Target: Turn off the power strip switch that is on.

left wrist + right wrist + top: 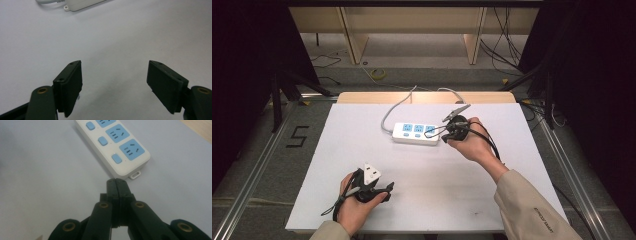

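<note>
Near the front-left edge of the bench (337, 150) our left claw (113, 85) hangs wide apart, empty, well short of the power strip (416, 133). Strip lies mid-bench toward the back, sockets empty. At its right end our right claw (116, 185) is pressed together, holding nothing, tip just beside the strip. We judge switch pressing not started.

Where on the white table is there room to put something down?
The left half of the table is bare, from the power strip down to the left gripper. The middle strip between both grippers is bare too. It is crowded at the far middle, where the right gripper sits at the strip's end.
</note>
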Demonstrator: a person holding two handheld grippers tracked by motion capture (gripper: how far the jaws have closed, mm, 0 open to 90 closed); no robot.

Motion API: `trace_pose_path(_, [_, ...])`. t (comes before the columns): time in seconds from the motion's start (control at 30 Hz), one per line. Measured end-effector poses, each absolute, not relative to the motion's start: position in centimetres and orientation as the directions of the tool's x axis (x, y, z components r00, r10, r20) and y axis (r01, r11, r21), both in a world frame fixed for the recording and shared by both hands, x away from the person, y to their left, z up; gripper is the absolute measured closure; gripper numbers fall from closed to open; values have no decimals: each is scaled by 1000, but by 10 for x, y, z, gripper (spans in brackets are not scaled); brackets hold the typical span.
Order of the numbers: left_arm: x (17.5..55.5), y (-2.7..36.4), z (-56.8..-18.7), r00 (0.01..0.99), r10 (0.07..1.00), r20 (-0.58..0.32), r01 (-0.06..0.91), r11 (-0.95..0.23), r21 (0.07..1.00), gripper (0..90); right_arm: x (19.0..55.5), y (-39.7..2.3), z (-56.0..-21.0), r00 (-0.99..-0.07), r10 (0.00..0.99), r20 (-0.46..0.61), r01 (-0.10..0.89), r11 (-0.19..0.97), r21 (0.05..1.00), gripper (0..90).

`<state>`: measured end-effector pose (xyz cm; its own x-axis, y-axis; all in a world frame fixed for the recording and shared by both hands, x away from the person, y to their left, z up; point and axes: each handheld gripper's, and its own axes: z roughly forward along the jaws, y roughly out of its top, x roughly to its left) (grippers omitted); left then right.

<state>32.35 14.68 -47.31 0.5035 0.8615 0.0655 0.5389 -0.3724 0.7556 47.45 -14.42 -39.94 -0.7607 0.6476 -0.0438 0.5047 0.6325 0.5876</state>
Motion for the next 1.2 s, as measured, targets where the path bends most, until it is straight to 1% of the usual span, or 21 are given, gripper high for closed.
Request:
trace_pose_path(0.5, [324, 147, -473, 506, 860, 65, 538, -374, 755, 284, 481, -135, -398, -761, 647, -49, 504, 637, 584, 900])
trace_pose_path(1.2, [323, 147, -474, 505, 861, 65, 541, -374, 754, 284, 492, -130, -403, -745, 666, -41, 532, 629, 567, 900])
